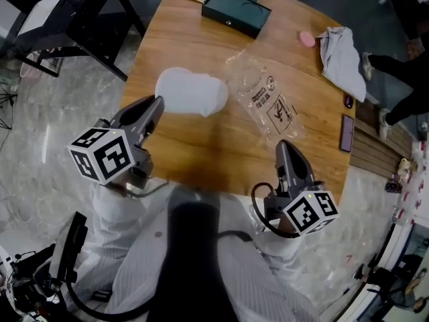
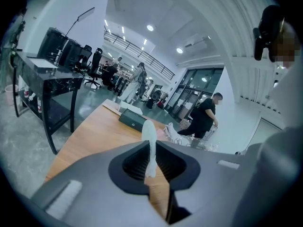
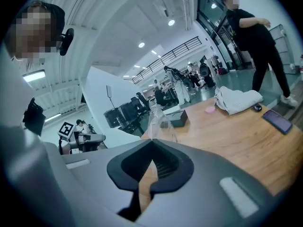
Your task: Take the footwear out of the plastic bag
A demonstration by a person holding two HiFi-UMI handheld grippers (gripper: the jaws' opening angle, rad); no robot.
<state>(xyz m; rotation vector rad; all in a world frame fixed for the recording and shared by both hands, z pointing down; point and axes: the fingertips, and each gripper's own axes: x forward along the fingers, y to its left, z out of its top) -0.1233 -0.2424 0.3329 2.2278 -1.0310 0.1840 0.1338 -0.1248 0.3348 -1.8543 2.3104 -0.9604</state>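
Observation:
A white flat slipper is outside the bag, over the round wooden table. My left gripper is shut on the slipper's near left edge. In the left gripper view the slipper stands edge-on between the pads. To its right lies the clear plastic bag, crumpled and printed, looking empty. My right gripper is shut on the bag's near corner. In the right gripper view the thin bag rises from the shut jaws.
A dark green box sits at the table's far edge. A pink object, a grey cloth and a phone lie along the right side. A person stands beyond the right edge. A black desk is at far left.

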